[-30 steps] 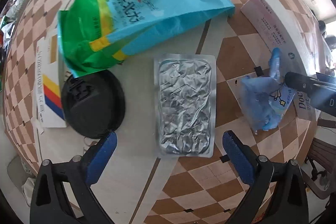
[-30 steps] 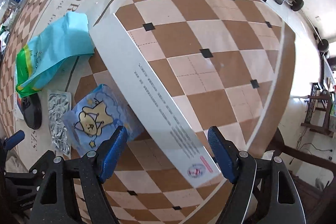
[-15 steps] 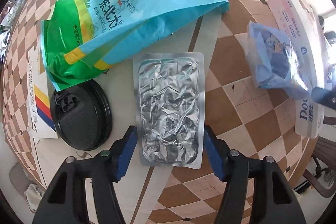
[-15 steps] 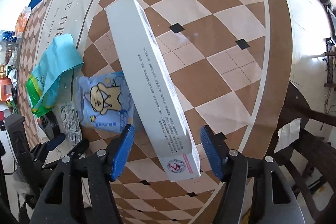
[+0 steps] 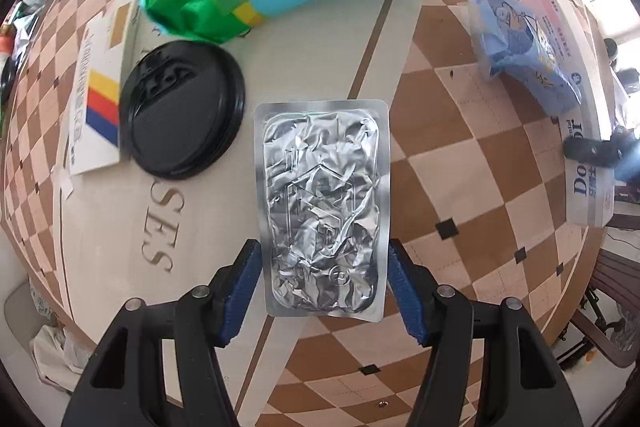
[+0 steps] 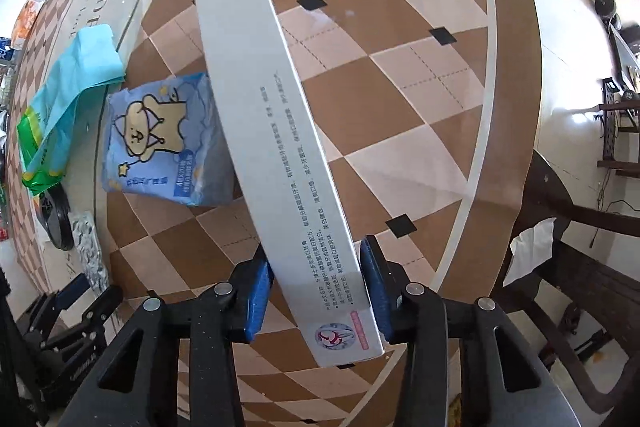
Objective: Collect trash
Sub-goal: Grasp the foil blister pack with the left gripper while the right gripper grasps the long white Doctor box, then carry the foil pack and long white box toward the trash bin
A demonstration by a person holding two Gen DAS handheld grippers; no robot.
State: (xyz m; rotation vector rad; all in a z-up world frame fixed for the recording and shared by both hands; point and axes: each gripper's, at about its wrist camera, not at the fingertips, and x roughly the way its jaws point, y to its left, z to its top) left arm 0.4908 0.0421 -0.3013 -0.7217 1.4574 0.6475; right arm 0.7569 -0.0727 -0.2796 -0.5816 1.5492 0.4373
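Foil pack (image 5: 323,205) sits between left claw (image 5: 324,281); right claw (image 6: 316,291) brackets box (image 6: 276,147).

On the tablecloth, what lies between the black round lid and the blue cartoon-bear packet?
The crumpled silver foil blister pack lies between the black lid and the blue bear packet, as the left wrist view shows; otherwise only tablecloth.

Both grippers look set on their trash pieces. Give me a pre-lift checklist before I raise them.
1. Left gripper straddles the foil pack: ok.
2. Left pads pressing the pack's edges: cannot tell.
3. Right gripper straddles the long white box near its end: ok.
4. Right grip firm: cannot tell.
5. Box free of the blue tissue pack: not ok, they touch or overlap.
6. Black lid apart from the foil pack: ok.
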